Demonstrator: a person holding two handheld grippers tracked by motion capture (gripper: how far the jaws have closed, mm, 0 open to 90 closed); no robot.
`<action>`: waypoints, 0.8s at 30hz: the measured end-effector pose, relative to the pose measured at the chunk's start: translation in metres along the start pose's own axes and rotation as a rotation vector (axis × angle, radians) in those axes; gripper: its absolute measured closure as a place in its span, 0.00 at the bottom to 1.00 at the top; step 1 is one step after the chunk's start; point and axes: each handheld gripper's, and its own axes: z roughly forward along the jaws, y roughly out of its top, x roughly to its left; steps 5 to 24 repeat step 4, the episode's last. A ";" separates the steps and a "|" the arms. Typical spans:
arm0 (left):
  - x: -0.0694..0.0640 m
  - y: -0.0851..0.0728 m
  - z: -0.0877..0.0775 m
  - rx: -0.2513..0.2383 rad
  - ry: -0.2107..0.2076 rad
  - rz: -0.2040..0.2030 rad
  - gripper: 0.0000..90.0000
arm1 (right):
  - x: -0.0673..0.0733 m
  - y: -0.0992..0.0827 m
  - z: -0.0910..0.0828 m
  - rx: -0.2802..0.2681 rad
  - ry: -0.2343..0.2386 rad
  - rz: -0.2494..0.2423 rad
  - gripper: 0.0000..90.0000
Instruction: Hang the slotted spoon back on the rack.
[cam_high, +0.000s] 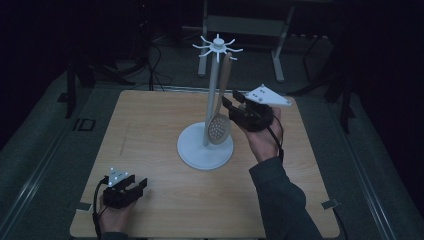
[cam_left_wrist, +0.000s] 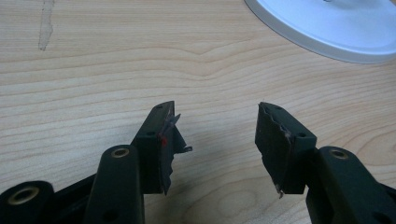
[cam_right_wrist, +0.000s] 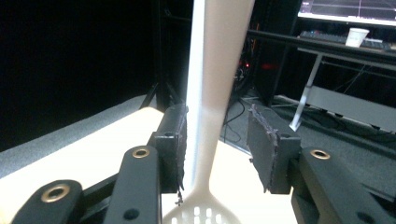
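- The right gripper (cam_high: 235, 107) is held up off the counter (cam_high: 150, 145) in the person's right hand (cam_high: 262, 140), its jaws pointing at a pale slotted spoon (cam_high: 220, 125).
- The spoon hangs bowl-down from the spoked top of a white stand (cam_high: 205, 147), its handle running up beside the stand's pole.
- In the right gripper view, the spoon's handle (cam_right_wrist: 212, 93) rises between the two jaws of the right gripper (cam_right_wrist: 217, 140). It lies close against the left pad, while a clear gap separates it from the right pad.
- These jaws are released: spread wide, not pressing on the handle.
- The perforated bowl (cam_right_wrist: 201, 214) of the spoon sits just below the jaws, at the bottom of that view.
- The left gripper (cam_high: 131, 189) lies low at the near left of the counter, well apart from the stand and the spoon, held in the person's left hand (cam_high: 112, 212).
- In the left gripper view, the left gripper (cam_left_wrist: 217, 135) has its jaws released and spread, with bare wood between them.
- The round base of the stand (cam_left_wrist: 336, 28) lies ahead of those jaws and off to their right.
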 end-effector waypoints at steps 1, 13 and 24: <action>0.000 0.000 0.000 0.001 -0.001 0.001 0.54 | -0.002 -0.005 -0.002 0.008 0.000 0.002 0.64; -0.001 0.000 0.000 0.001 -0.001 0.003 0.54 | -0.006 -0.020 -0.007 0.041 -0.008 0.013 0.62; -0.001 0.000 0.000 0.001 -0.001 0.003 0.54 | -0.006 -0.020 -0.007 0.041 -0.008 0.013 0.62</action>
